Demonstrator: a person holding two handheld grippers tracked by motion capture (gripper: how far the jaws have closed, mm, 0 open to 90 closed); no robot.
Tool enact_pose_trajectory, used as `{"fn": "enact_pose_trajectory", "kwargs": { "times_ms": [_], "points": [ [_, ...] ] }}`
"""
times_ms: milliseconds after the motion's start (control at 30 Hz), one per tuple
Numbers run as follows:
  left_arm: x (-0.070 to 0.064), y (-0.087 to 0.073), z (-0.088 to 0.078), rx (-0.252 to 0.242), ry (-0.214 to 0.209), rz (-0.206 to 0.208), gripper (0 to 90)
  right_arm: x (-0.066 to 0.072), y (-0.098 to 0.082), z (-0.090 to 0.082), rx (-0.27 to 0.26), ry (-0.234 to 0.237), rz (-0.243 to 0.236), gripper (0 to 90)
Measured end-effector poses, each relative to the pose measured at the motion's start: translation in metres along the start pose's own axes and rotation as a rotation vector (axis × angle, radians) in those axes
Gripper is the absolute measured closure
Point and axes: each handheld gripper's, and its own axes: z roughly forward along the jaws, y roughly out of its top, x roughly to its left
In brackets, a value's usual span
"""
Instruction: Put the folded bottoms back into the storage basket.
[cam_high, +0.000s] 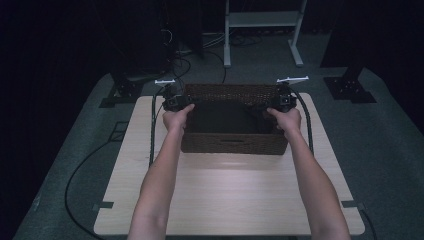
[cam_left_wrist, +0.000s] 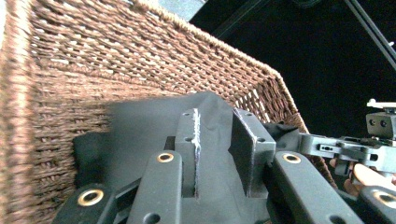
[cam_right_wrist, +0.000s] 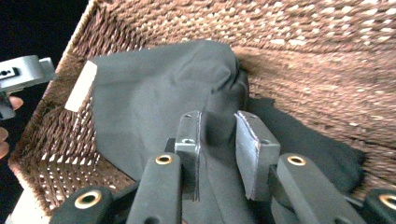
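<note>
Dark cloth (cam_right_wrist: 159, 93) in wicker basket (cam_high: 235, 142), a fold between left gripper (cam_left_wrist: 219, 149) jaws and right gripper (cam_right_wrist: 219, 149) jaws, both slightly apart, unclamped.

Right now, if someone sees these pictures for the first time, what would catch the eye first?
First the brown woven basket, at the far middle of the pale wooden table, with a dark cloth lying inside it. Next the two bare forearms reaching to the basket's far corners, the left gripper and right gripper each over a fold of that cloth.
</note>
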Motion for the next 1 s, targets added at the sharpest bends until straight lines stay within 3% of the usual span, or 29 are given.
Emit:
{"fn": "enact_pose_trajectory", "kwargs": {
  "times_ms": [167, 433, 867, 1000],
  "points": [
    [0.0, 0.002, -0.006, -0.007, -0.005, 0.0, 71.2, -0.002, 0.001, -0.005, -0.023, 0.022, 0.017, 70.4],
    [-0.001, 0.002, -0.01, -0.003, -0.02, 0.009, 70.1, 0.0, -0.001, -0.005, -0.022, 0.005, -0.001, 70.4],
    [-0.018, -0.005, -0.008, 0.021, -0.075, 0.045, 64.1, -0.007, -0.01, -0.018, -0.042, 0.092, 0.018, 63.1],
    [-0.02, -0.011, -0.009, 0.013, -0.106, 0.035, 59.7, -0.007, -0.016, -0.019, -0.044, 0.125, 0.011, 60.5]
  ]
}}
